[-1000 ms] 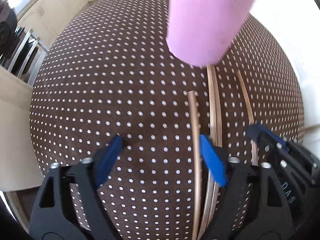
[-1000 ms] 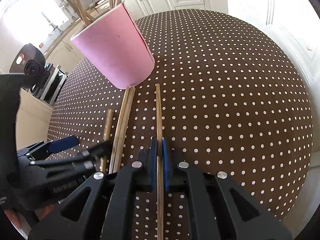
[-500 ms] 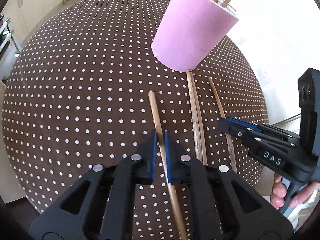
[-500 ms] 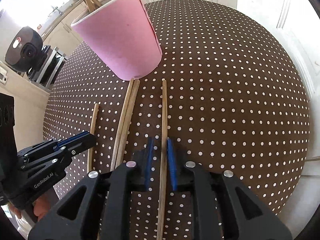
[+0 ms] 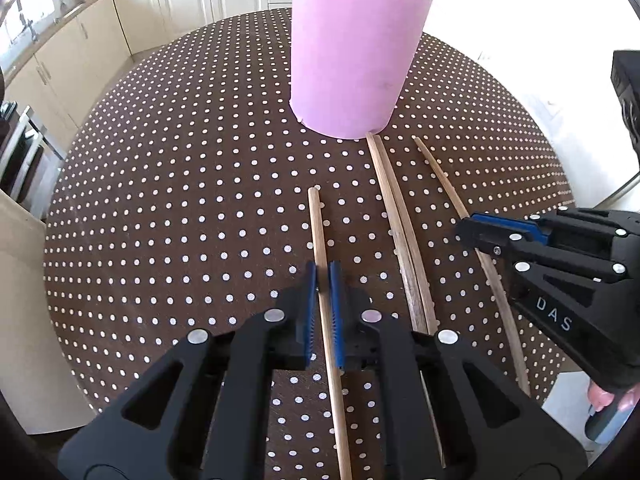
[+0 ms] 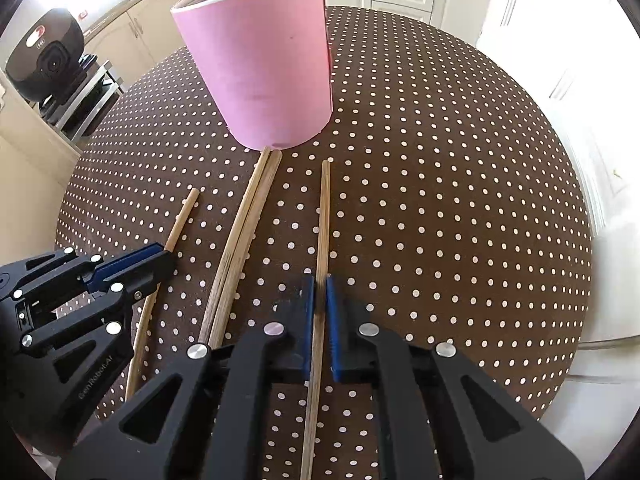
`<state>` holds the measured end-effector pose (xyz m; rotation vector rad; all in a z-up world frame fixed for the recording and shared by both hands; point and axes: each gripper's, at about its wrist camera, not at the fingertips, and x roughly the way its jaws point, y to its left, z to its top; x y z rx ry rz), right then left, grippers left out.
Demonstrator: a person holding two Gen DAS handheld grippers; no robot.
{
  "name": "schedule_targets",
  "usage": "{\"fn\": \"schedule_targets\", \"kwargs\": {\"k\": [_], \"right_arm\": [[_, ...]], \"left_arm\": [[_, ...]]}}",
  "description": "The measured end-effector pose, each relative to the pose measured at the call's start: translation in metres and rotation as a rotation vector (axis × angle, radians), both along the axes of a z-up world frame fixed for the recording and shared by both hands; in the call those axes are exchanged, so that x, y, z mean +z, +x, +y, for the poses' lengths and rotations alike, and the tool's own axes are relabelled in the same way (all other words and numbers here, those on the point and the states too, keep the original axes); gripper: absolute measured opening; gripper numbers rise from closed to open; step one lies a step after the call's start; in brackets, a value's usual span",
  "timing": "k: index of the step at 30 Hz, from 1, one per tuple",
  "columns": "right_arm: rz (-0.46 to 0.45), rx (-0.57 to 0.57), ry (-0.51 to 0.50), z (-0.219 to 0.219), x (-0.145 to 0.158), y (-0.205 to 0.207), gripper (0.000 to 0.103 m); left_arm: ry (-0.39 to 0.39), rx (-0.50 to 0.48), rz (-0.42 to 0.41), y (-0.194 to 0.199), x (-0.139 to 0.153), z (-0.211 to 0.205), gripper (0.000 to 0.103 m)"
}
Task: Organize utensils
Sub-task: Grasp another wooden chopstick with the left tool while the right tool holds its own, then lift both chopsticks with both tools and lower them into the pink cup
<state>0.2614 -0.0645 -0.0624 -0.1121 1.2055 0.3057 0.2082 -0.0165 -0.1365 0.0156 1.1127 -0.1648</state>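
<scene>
A pink cup with several wooden sticks in it stands on the dotted brown table; it also shows in the right wrist view. My left gripper is shut on the leftmost wooden stick, which rests on the cloth. My right gripper is shut on the rightmost wooden stick. A pair of sticks lies between them, its far end touching the cup; it also shows in the right wrist view. Each gripper shows in the other's view, the right one and the left one.
The round table's edge curves close on the right. Cream kitchen cabinets stand behind the table. A black appliance sits on a rack at the far left.
My left gripper was open a second ago and has closed on the leftmost stick. My right gripper loosened briefly, then closed on its stick again. Both views have tilted up toward the cup.
</scene>
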Motion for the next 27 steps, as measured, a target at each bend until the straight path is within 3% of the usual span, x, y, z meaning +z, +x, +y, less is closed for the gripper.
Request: {"fn": "schedule_targets", "kwargs": {"k": [5,11,16,20,23,27], "right_arm": [[-0.037,0.020,-0.036,-0.004,-0.005,-0.012,0.005],[-0.033,-0.014,0.031,-0.017,-0.004,-0.013,0.005],[-0.064,-0.067,0.104,-0.033,-0.005,-0.022,0.005],[-0.043,-0.081,0.227,-0.050,-0.005,-0.030,0.005],[-0.069,-0.100,0.280,-0.057,0.000,-0.036,0.005],[-0.180,-0.133,0.325,-0.071,0.019,-0.049,0.005]], "left_arm": [[0.070,-0.005,0.012,0.004,-0.005,-0.015,0.009],[-0.028,0.067,0.051,0.019,-0.009,-0.013,0.007],[-0.031,0.044,-0.007,0.004,-0.007,-0.007,0.006],[-0.068,0.029,-0.030,-0.016,-0.003,-0.002,0.006],[-0.094,0.041,-0.091,-0.035,0.027,-0.002,0.006],[-0.163,0.071,-0.200,-0.050,0.054,0.007,0.006]]}}
